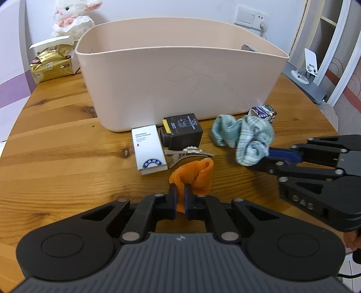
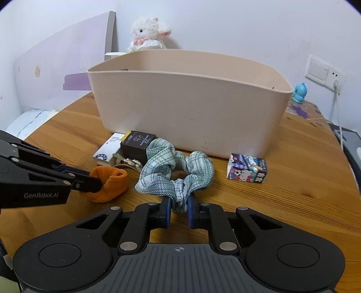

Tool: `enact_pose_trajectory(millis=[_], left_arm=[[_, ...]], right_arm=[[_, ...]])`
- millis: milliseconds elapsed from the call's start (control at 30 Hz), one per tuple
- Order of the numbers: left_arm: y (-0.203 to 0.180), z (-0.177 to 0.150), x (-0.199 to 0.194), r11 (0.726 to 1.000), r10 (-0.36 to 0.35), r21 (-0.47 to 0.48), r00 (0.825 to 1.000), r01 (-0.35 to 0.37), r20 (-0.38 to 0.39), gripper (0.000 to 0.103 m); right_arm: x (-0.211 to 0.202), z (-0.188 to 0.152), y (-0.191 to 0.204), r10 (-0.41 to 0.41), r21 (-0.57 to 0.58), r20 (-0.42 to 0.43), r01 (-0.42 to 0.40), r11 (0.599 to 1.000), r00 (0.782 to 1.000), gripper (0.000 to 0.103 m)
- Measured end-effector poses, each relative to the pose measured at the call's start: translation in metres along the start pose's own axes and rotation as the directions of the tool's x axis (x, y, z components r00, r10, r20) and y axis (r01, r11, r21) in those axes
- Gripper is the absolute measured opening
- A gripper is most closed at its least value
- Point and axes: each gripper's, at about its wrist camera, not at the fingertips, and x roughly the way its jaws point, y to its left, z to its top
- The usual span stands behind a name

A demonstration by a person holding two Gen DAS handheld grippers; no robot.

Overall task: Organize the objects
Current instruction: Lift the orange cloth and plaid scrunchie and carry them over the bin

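A beige storage bin (image 1: 180, 76) stands on the wooden table (image 1: 56, 146); it also shows in the right wrist view (image 2: 191, 108). My left gripper (image 1: 180, 198) is shut on an orange cloth (image 1: 196, 175), also seen in the right wrist view (image 2: 110, 182). My right gripper (image 2: 179, 210) is shut on a teal plaid scrunchie (image 2: 176, 173), seen too in the left wrist view (image 1: 246, 137). In front of the bin lie a white box (image 1: 149, 148), a black box (image 1: 182, 130), a beige hair clip (image 1: 189, 153) and a small cartoon box (image 2: 247, 169).
A gold packet (image 1: 52, 65) and a white plush rabbit (image 1: 72, 20) sit at the table's back left. A blue figurine (image 2: 299, 92) and a wall socket with a cable (image 2: 336, 85) are at the back right. A phone stand (image 1: 310, 65) stands off the right edge.
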Motion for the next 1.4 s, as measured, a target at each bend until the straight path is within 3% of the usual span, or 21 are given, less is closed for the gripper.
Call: enact_pose_trajectory(millis=[233,433,867,1100,1400], left_arm=[[0.004,-0.005,-0.031,1.0,0.016,-0.022,0.998,-0.015,0.056,0.007],[0.013,0.001,-0.06,0.998,0.041,-0.047,0.991,-0.036,0.124,0.007],[0.023,0.052,-0.101,0.993,0.119,-0.049,0.948,-0.109,0.296,0.007],[0.03,0.097,-0.079,0.989,0.15,-0.05,0.935,-0.142,0.32,0.007],[0.029,0.125,-0.012,0.983,0.185,-0.042,0.955,-0.18,0.233,0.007]], right_arm=[[-0.043,0.002,-0.002,-0.049,0.015,0.074,0.048,0.999,0.996,0.013],[-0.081,0.015,-0.01,-0.097,0.054,0.173,0.088,0.995,0.98,0.013],[-0.103,0.076,-0.043,-0.171,0.062,0.321,0.16,0.985,0.932,0.013],[-0.073,0.102,-0.06,-0.179,0.079,0.302,0.162,0.984,0.936,0.013],[-0.013,0.118,-0.061,-0.169,0.069,0.185,0.159,0.985,0.968,0.013]])
